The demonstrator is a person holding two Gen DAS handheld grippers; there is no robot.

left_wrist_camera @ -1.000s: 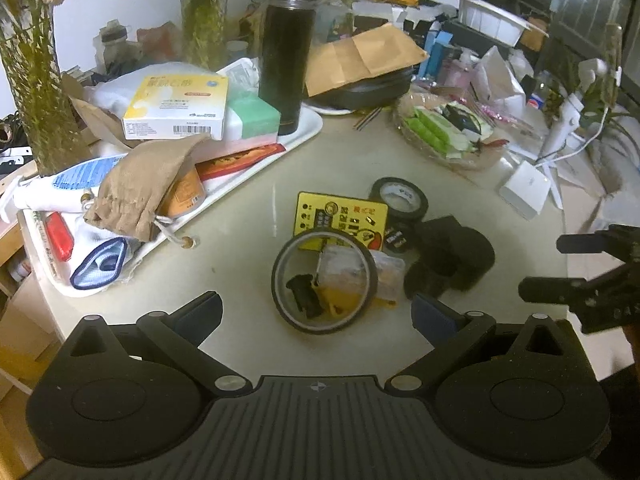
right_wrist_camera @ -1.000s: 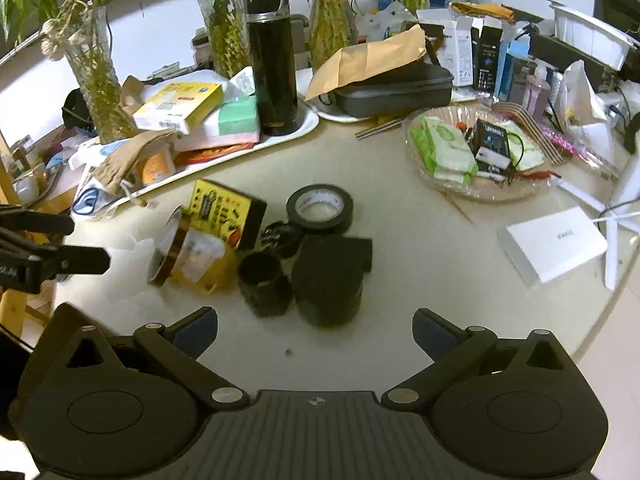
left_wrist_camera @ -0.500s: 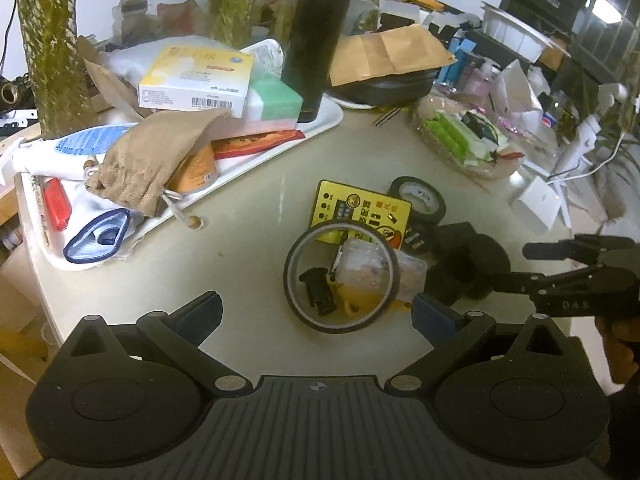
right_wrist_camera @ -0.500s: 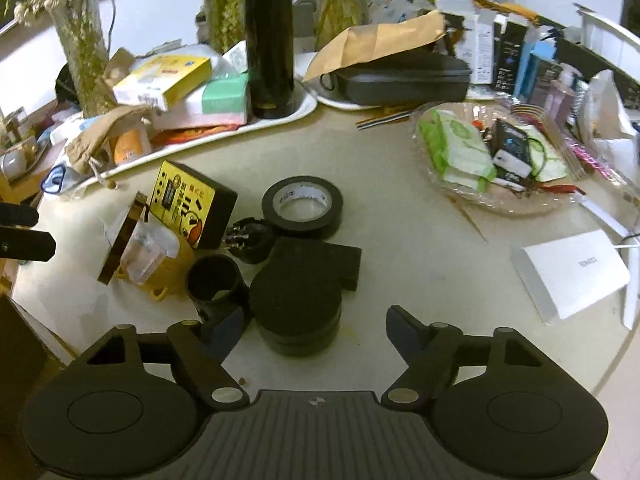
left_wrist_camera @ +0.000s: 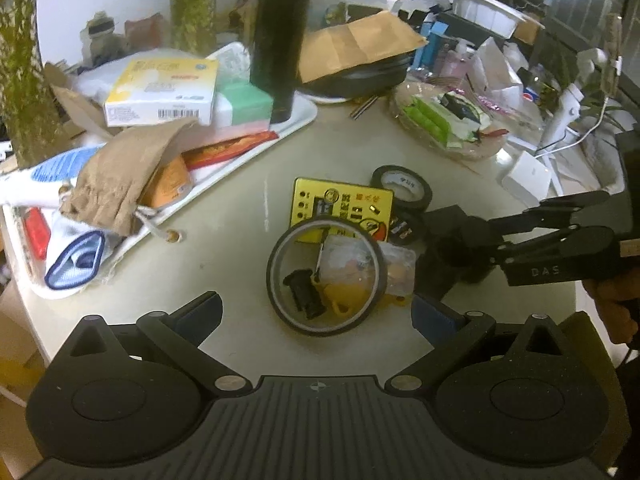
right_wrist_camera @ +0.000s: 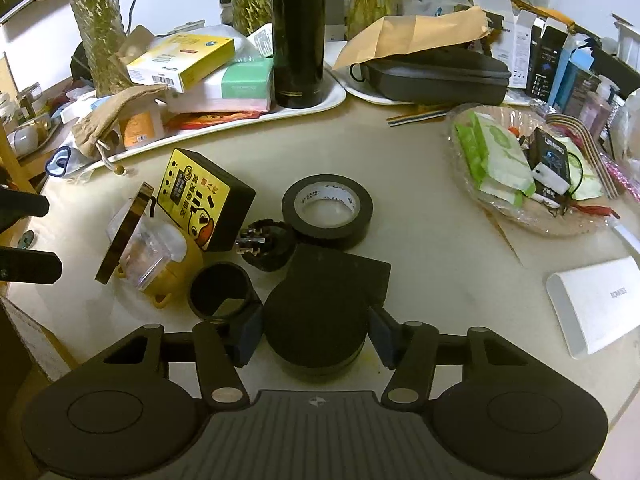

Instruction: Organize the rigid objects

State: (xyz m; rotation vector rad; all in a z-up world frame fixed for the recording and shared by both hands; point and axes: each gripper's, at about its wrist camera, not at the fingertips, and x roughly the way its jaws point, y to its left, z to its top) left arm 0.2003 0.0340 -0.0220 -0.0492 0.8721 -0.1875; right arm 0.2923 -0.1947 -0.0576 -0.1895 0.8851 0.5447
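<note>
Two pads of right claw (right_wrist_camera: 316,336) pinching black round case (right_wrist_camera: 316,320), left claw (left_wrist_camera: 316,312) wide open

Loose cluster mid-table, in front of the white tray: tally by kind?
Tape rolls: 2 (black tape roll flat, brown tape roll on edge)
Yellow-faced box: 1
Black plug: 1
Black open cylinder: 1
Black round-topped part, between the right gripper fingers: 1
Yellow item in clear pack: 1
Total: 7

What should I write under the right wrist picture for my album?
Right gripper closing its jaws around a round black object, beside a black tape roll.
</note>
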